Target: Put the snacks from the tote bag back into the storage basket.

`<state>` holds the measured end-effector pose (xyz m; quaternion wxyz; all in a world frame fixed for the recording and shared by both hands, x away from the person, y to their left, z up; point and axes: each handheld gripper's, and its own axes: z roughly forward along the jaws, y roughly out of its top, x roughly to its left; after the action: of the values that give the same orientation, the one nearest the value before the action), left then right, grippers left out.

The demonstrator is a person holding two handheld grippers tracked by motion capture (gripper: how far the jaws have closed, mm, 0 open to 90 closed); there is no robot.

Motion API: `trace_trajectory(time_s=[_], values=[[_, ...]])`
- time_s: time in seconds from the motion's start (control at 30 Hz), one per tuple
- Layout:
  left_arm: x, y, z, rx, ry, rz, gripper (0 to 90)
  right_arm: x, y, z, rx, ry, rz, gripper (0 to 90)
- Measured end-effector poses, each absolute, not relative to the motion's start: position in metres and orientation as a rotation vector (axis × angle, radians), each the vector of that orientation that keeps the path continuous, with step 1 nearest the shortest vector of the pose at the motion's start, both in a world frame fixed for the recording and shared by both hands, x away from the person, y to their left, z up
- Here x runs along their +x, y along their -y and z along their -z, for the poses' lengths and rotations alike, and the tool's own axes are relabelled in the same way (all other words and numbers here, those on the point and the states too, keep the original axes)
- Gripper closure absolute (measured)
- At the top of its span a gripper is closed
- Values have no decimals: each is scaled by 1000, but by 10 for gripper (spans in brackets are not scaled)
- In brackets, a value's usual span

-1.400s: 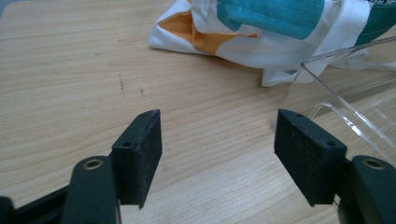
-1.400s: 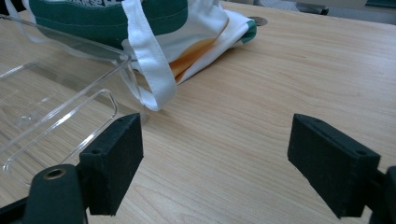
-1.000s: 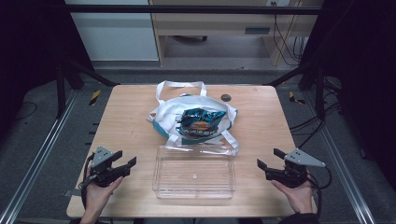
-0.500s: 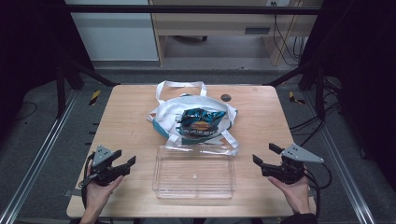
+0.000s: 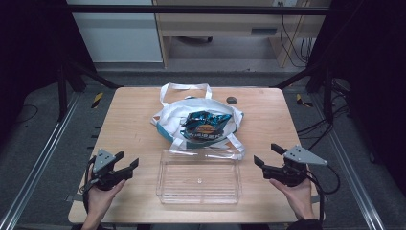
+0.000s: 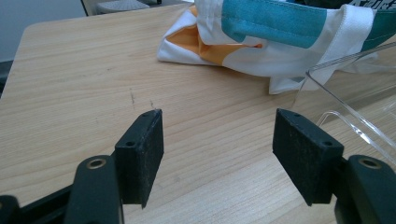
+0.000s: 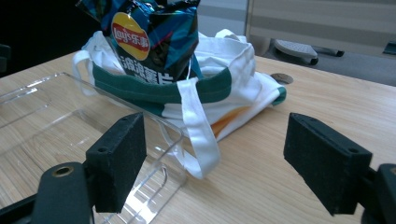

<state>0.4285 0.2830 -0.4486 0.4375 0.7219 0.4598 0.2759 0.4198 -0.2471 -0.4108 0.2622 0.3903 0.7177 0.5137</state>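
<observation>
A white tote bag with teal trim lies mid-table, and a dark blue crisp packet sticks out of its mouth. Just in front of it stands a clear plastic tray, nothing inside. My left gripper rests low at the tray's left, open with nothing between its jaws; in the left gripper view the bag and a tray corner lie ahead. My right gripper sits to the tray's right, open, pointed toward the bag and packet.
A small dark round disc lies on the wooden table behind the bag. The bag's straps trail toward the far edge. Black frame posts and cables stand off both sides of the table.
My right gripper has shifted a little left and forward, closer to the tray's right end. The left gripper has stayed put.
</observation>
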Motion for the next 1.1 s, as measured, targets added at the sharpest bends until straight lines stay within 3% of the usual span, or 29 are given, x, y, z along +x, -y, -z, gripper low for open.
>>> trace_trajectory(time_s=[1.1], values=[[428, -281, 447, 1780, -1100, -699, 313, 442, 210, 395, 1001, -1946, -1472, 209]])
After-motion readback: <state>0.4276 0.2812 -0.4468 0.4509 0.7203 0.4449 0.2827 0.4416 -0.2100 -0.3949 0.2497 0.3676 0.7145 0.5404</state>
